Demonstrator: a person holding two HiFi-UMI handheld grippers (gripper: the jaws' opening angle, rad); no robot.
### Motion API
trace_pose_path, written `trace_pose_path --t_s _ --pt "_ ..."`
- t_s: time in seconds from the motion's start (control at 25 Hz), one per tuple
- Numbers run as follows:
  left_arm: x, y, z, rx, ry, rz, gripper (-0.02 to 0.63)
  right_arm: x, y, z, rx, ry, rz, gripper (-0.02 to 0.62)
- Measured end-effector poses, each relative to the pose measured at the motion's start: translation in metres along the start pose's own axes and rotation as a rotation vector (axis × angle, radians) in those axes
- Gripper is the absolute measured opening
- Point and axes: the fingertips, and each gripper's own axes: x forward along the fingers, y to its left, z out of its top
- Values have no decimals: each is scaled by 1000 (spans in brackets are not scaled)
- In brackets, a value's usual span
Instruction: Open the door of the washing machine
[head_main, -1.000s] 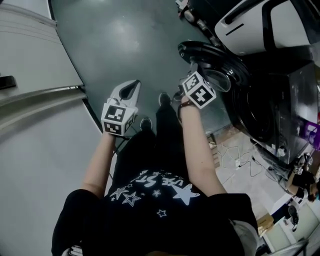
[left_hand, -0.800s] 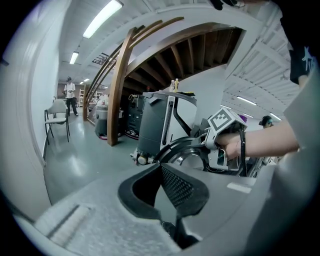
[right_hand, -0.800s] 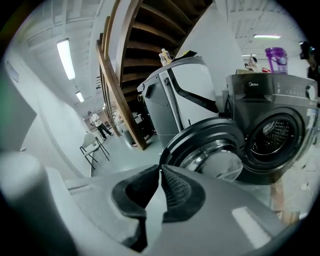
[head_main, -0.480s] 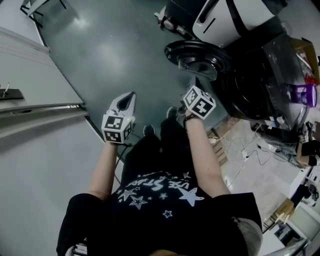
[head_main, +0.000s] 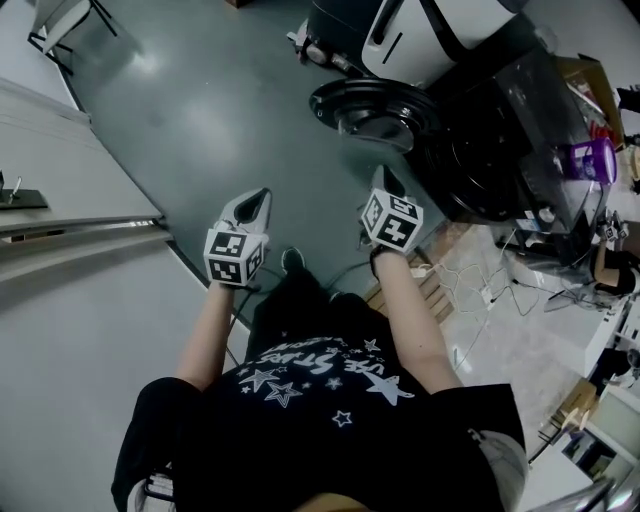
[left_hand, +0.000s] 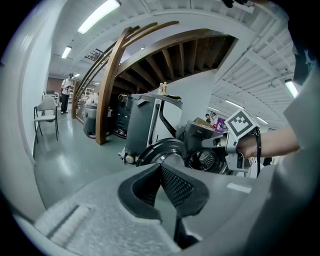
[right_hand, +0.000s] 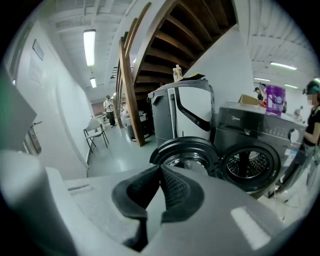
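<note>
The dark washing machine stands at the upper right, its round door swung wide open to the left. The drum shows behind the door in the right gripper view. My right gripper hangs a little short of the door, shut and empty; its jaw tips meet. My left gripper is further left over the floor, also shut with nothing in it. The left gripper view shows the door and the right gripper.
A grey-and-white machine stands beside the washer. A purple container sits on the washer's top. Cables and a wooden pallet lie on the floor at the right. A wall runs along the left, and a chair stands far back.
Both grippers have drawn back from the door toward me. The right gripper, earlier right at the door's edge, now hangs apart from it. The door stays open.
</note>
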Motion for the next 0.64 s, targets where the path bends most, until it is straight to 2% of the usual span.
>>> trace_pose_path --t_s 0.28,0.64 --pt "11 -30 -9 46 38 -24 11 -29 -24 -15 -115 -39 38 5" --pt "2 -107 -33 84 70 -55 11 -88 -77 -43 -114 -75 52 5"
